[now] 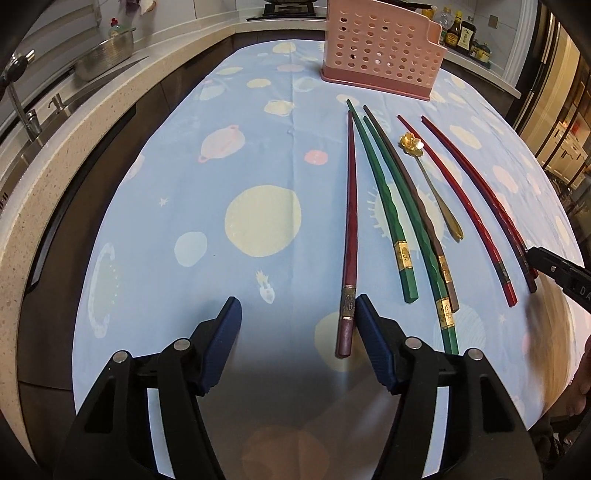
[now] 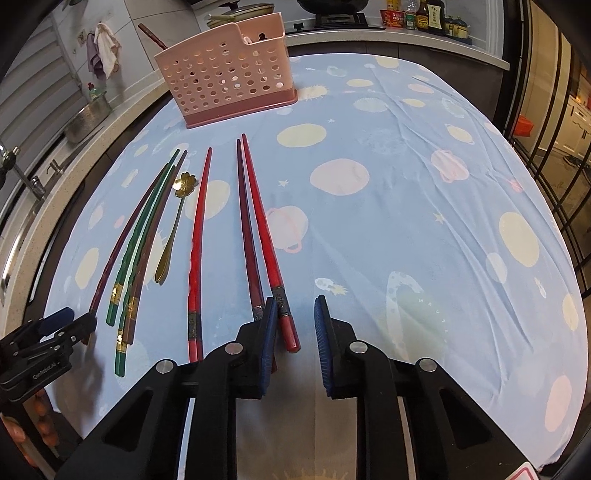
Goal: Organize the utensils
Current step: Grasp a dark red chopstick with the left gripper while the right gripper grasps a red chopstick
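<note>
Several chopsticks lie side by side on the blue planet-print tablecloth (image 1: 221, 177). My left gripper (image 1: 295, 314) is open low over the cloth, and the thick end of a maroon chopstick (image 1: 349, 221) lies between its fingers, close against the right pad. My right gripper (image 2: 295, 317) has a narrow gap. The end of a red chopstick (image 2: 273, 266) sits in that gap beside the left pad, clear of the right pad. A darker chopstick (image 2: 245, 229) runs under the left finger. Green chopsticks (image 1: 384, 206), a gold flower spoon (image 1: 436, 192) and a pink perforated holder (image 1: 376, 48) lie beyond.
The pink holder (image 2: 221, 81) stands at the table's far side with a utensil handle sticking out. A counter with a sink tap (image 1: 29, 122) and a metal colander (image 1: 107, 55) runs along the left. Sauce bottles (image 2: 428, 14) stand on the back counter. My left gripper (image 2: 74, 321) shows at the left edge.
</note>
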`<state>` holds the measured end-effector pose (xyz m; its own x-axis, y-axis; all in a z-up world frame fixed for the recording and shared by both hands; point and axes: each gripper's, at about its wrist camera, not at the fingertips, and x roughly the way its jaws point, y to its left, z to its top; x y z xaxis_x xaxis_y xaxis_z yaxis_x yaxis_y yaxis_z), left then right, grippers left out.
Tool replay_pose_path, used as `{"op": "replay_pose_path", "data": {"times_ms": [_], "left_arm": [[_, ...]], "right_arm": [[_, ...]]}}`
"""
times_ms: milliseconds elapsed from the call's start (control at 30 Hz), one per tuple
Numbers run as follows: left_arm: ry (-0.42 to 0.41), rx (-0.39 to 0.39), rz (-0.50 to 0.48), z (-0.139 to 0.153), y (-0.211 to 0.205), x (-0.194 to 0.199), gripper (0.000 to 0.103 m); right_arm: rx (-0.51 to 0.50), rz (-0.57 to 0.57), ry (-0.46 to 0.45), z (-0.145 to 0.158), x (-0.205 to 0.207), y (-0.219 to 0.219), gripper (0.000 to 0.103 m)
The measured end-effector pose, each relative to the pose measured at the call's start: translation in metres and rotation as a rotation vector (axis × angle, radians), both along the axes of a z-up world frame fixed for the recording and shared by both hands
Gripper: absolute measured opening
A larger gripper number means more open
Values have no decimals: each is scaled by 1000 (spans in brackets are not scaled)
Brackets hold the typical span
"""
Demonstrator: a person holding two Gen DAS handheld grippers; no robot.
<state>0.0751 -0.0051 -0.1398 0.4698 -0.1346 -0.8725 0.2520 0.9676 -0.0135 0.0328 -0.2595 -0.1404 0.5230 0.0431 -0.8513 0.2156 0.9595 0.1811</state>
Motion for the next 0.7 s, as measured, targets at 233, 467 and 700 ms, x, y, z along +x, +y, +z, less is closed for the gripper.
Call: {"op": "replay_pose_path", "data": {"times_ms": [233,467,700], "left_arm": [[-1,-12,-2,2,0,2,43],[9,-47,-32,4,-1,-1,14],[26,-89,-2,10,9,-3,9]], "right_arm": [[-29,18,-6,-3,3,2,11],[-26,28,-12,-2,-2,2,7],[-26,25,-41,13,-15,-1,7]]}}
